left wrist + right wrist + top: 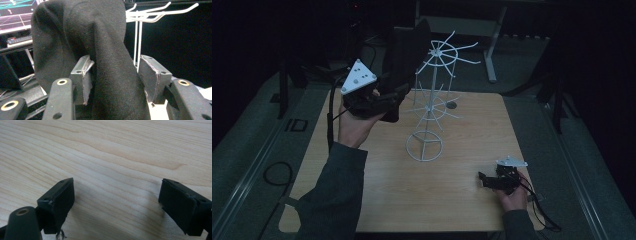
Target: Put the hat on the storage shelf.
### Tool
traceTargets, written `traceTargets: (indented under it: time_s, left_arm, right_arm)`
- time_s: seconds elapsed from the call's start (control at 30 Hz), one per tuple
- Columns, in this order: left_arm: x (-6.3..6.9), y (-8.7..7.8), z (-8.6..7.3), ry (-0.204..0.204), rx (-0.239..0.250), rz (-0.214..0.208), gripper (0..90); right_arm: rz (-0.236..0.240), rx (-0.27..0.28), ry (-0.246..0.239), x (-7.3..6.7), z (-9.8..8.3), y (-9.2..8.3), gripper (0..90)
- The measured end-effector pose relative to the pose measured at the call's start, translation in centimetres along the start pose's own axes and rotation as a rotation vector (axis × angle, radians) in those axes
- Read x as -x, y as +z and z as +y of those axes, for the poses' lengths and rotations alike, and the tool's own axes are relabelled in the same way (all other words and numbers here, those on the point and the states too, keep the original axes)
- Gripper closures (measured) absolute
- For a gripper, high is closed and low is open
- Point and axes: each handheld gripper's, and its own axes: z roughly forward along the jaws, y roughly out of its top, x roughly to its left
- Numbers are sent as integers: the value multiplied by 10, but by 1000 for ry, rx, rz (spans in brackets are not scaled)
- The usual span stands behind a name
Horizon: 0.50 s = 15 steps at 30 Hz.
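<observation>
- The black fabric item [82, 45], perhaps a hat, hangs on an upper hook of the white wire rack [432, 107] at the table's [412, 190] far left.
- The left gripper [394, 97] has its jaws spread around the cloth, one pad apart from it: a release, judging by this.
- Next: withdraw without snagging.
- The right gripper [484, 180] rests spread over bare wood.
- Darkness hides which hook carries the fabric.

The high view looks forward and down from the near side over the whole counter [452, 200]. The left gripper view sits close behind a black cloth [82, 37], facing the white wire rack [150, 12] that the high view shares. The right gripper view looks closely down on the counter's bare wood.
</observation>
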Motion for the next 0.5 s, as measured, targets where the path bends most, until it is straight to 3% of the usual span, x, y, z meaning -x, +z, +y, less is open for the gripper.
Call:
traceTargets:
  time_s: [0.5]
  left_arm:
    - [-10, -18, 0, -25, -5, 3, 462]
  right_arm:
    - [0, 0, -1, 0, 0, 0, 133]
